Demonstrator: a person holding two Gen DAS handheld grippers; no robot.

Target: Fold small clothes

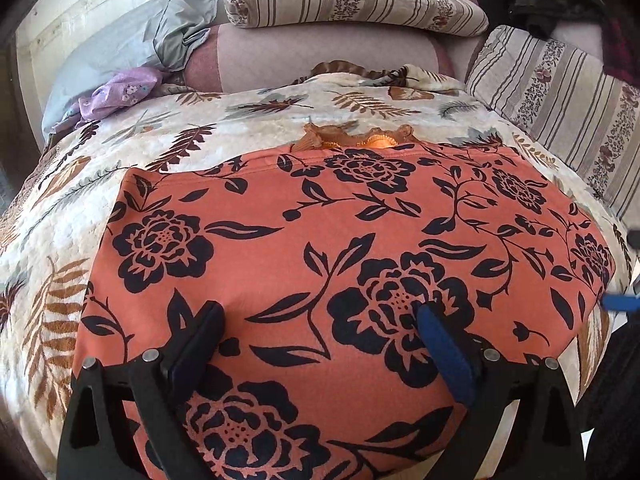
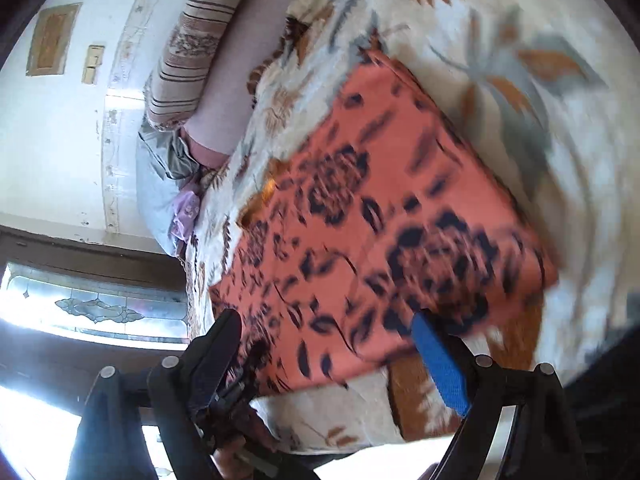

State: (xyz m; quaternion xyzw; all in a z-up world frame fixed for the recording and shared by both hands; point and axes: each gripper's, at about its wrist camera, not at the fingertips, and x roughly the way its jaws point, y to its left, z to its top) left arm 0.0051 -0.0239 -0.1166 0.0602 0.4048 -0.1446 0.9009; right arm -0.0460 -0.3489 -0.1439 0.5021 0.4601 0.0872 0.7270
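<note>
- Bed covered by leaf-print blanket [image 1: 248, 128]; striped pillows [image 1: 352, 0] noted at the far side.
- Orange floral garment [image 1: 320, 232] was spread flat on the blanket.
- Left gripper [image 1: 320, 316] was held wide open above it, nothing gripped.
- Right gripper [image 2: 326, 322] likewise spread, empty, over the garment's edge; view blurred.

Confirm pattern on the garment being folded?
Orange garment with black floral print; clearest in the left wrist view.

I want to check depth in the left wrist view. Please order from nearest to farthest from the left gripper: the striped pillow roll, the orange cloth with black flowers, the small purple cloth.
1. Orange cloth with black flowers, under the left gripper.
2. Small purple cloth, far left.
3. Striped pillow roll, at the back.
</note>
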